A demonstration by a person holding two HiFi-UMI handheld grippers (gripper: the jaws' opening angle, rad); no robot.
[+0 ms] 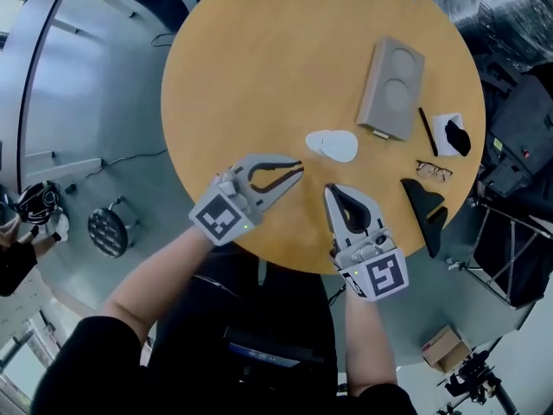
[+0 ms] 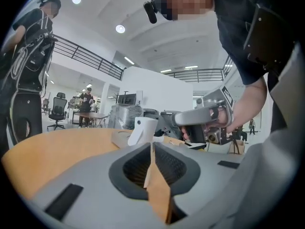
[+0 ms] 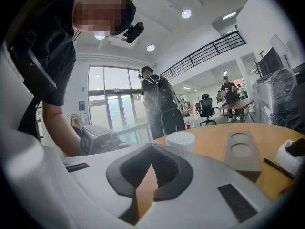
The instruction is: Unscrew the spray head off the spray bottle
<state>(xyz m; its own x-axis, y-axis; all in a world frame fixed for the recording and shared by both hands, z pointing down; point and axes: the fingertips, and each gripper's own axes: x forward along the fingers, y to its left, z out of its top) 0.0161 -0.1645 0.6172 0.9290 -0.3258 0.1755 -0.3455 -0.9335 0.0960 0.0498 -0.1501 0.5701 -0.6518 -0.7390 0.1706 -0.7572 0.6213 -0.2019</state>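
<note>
The white bottle (image 1: 333, 146) lies on its side mid-surface (image 1: 259, 76). On the person's side of the bottle, the left claw (image 1: 299, 172) is barely parted and empty. The right claw (image 1: 330, 190) is pressed together and empty.

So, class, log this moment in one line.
left gripper: barely apart, empty | right gripper: shut, empty | spray bottle: lying on table, untouched

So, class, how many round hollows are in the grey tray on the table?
2. One hollow sits at the tray's far end; the other lies beside it, toward the middle. Both show fully; none seems hidden.
</note>
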